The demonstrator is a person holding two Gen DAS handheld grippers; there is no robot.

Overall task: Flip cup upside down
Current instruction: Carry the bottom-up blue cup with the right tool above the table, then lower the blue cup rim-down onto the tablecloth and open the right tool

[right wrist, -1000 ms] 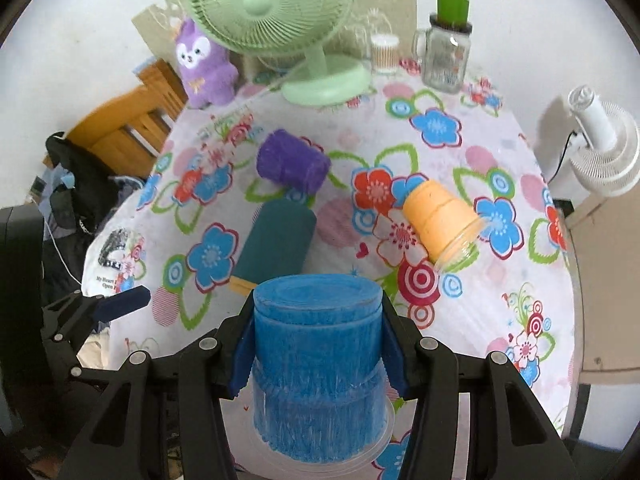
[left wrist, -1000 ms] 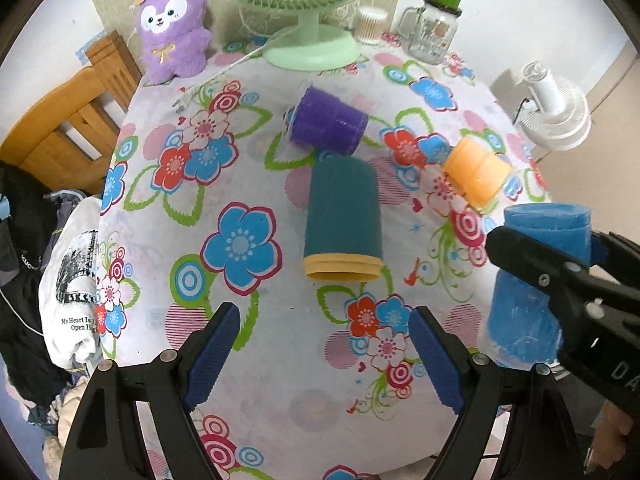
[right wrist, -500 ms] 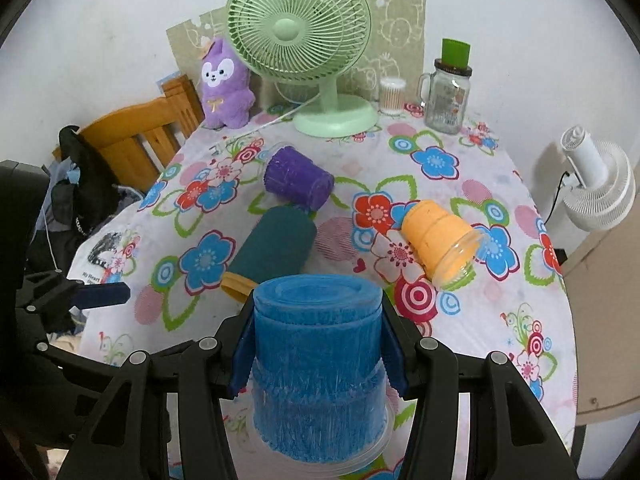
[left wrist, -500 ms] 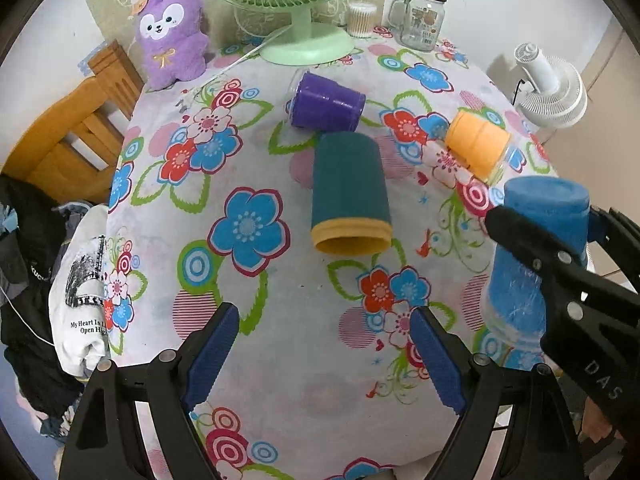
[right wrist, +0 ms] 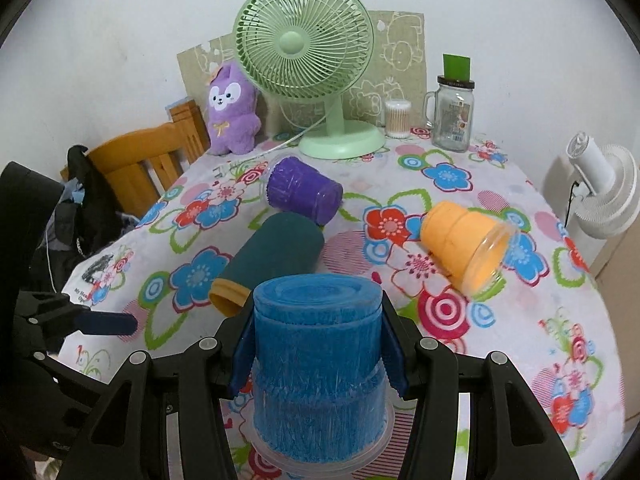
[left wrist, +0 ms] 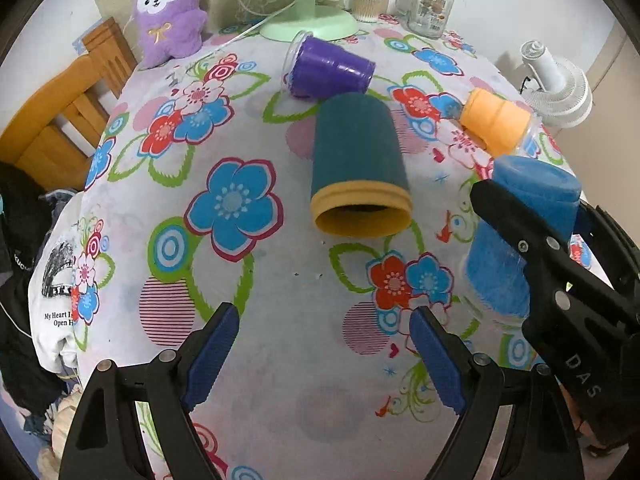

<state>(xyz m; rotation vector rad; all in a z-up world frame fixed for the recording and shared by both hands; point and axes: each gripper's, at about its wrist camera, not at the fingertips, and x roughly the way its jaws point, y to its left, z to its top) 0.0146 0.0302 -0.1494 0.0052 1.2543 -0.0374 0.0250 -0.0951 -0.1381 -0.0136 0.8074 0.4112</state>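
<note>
My right gripper [right wrist: 318, 346] is shut on a blue cup [right wrist: 316, 364], which stands upside down, base up and clear rim down, at the near edge of the flowered table [right wrist: 460, 316]. It also shows at the right of the left wrist view [left wrist: 516, 236]. My left gripper [left wrist: 324, 360] is open and empty over the table's near side. A dark green cup with a yellow rim [left wrist: 358, 168] lies on its side ahead of it. A purple cup [left wrist: 328, 68] and an orange cup [left wrist: 494, 126] also lie on their sides.
A green desk fan [right wrist: 308, 60], a purple plush toy [right wrist: 232, 110], a cotton swab jar [right wrist: 397, 118] and a glass mug jar with a green lid [right wrist: 452, 114] stand at the back. A wooden chair [right wrist: 140, 160] is left, a white fan [right wrist: 604, 196] right.
Both grippers have drawn nearer and lower over the table. The right gripper has tilted up, bringing the fan and wall into view. The blue cup stays gripped, upside down.
</note>
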